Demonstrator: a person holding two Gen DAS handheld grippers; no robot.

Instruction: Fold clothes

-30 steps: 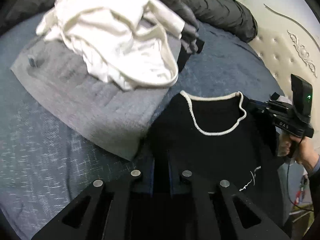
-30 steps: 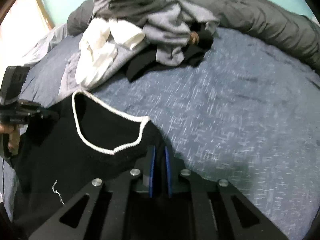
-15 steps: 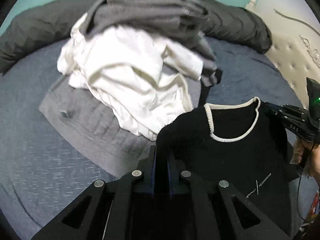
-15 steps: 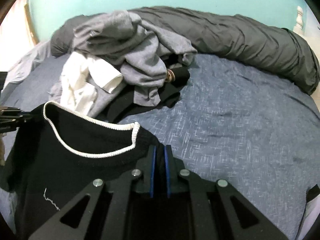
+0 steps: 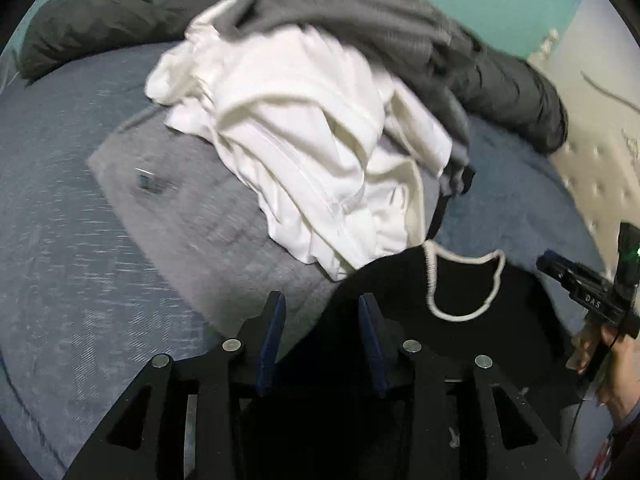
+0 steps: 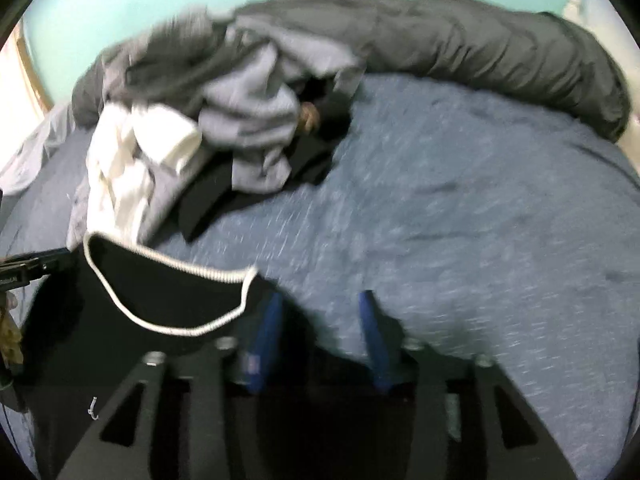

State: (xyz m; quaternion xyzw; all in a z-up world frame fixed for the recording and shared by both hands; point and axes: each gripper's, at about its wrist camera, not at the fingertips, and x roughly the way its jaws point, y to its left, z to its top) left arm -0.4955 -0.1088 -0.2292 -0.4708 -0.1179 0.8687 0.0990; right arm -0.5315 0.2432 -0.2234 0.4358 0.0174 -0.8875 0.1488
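The black sweater (image 5: 472, 344) with the white knitted collar (image 5: 464, 280) lies on the blue bed sheet (image 5: 60, 240), collar toward the pile of clothes. The left gripper (image 5: 322, 312) has just been opening its jaws; they now stand apart, and the left shoulder of the sweater lies under and between them, not pressed. The right gripper (image 6: 320, 312) has also just been opening, and its blue pads (image 6: 266, 328) are apart, at the right shoulder, with no cloth clamped. A white garment (image 5: 320, 152) and grey clothes (image 6: 248, 120) are piled beyond the collar. A dark grey duvet (image 6: 500, 52) lies along the far edge of the bed
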